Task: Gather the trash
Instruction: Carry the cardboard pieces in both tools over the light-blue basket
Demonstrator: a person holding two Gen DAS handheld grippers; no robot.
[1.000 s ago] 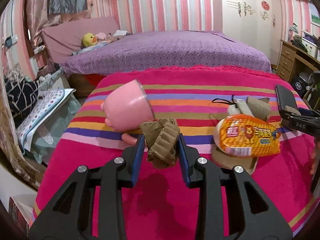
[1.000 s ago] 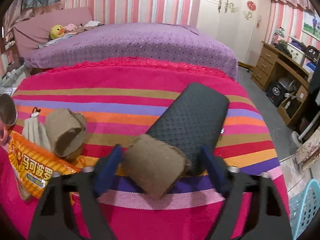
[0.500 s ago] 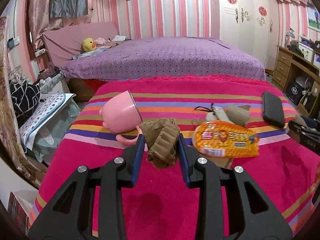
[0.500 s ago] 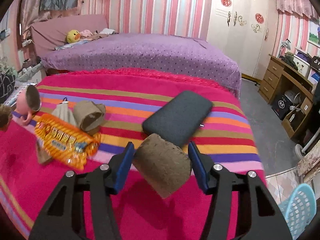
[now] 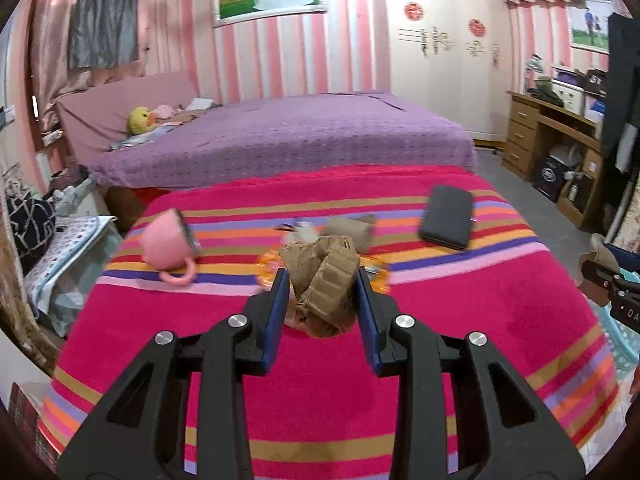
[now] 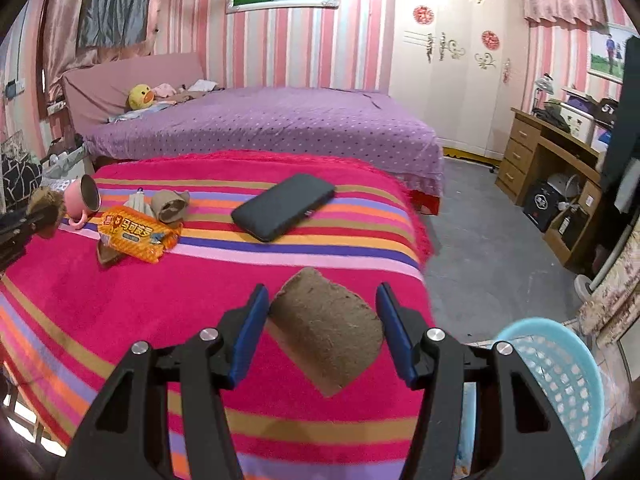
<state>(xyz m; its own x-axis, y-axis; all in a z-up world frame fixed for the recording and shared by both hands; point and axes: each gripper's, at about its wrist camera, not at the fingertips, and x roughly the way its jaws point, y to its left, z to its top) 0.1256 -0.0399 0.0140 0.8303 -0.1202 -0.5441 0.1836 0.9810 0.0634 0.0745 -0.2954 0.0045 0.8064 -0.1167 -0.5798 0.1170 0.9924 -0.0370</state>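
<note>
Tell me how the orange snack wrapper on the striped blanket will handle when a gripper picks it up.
The orange snack wrapper looks like thin glossy film, so probably light and floppy. Its sheen suggests it may slip between pads. It lies partly over a cardboard scrap, which it might drag along.

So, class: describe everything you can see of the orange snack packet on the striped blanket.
The orange snack packet is a glossy plastic wrapper with red and white lettering and a small blue band. It lies flat and slightly crumpled, still on the pink striped blanket, resting partly on a brown cardboard scrap, just in front of a squashed cardboard tube. Neither gripper touches it.
</note>
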